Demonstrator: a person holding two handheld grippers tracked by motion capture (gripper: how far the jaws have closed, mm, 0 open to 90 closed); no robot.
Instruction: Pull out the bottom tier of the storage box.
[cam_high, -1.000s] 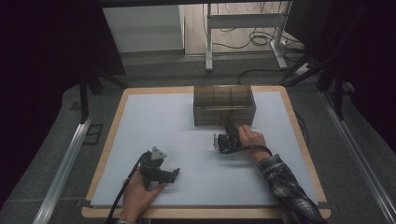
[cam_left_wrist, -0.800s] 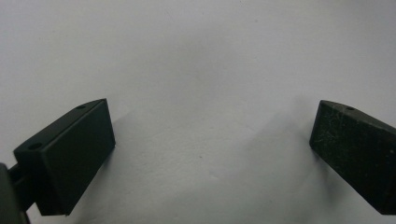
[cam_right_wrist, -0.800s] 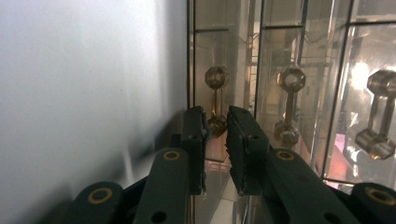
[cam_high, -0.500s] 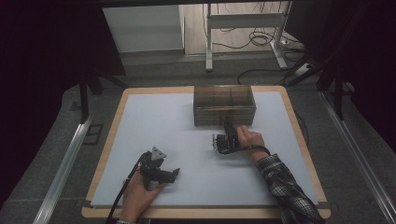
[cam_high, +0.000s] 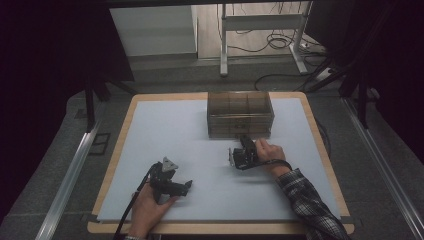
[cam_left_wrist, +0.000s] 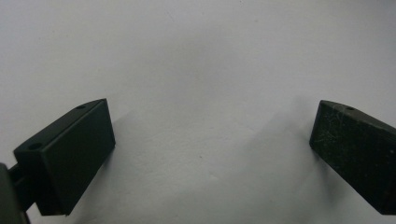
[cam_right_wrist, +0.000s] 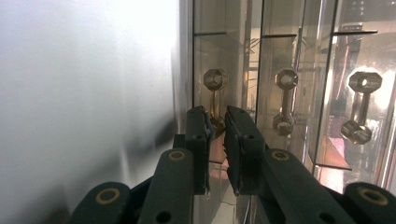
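Observation:
A clear brown drawer box (cam_high: 240, 112) stands at the back of the white table (cam_high: 165, 130). My right gripper (cam_high: 245, 142) reaches its front face, held by a hand in a plaid sleeve. In the right gripper view the box (cam_right_wrist: 299, 56) appears turned on its side, with three dumbbell-shaped handles in a row. My right gripper (cam_right_wrist: 217, 114) is shut on the drawer handle (cam_right_wrist: 215, 79) nearest the table surface. My left gripper (cam_high: 186, 186) rests low near the front left of the table, its jaws pointing right. It is open (cam_left_wrist: 212, 126), with only bare white table between the jaws.
The table has a wooden rim (cam_high: 117, 150). A cable (cam_high: 132, 207) trails from the left gripper off the front edge. Beyond the table stand a metal frame (cam_high: 222, 45) and loose floor cables (cam_high: 270, 42). Dark drapes flank both sides.
The right gripper has drawn back a little toward the person while staying at the box front. The left gripper has stayed put.

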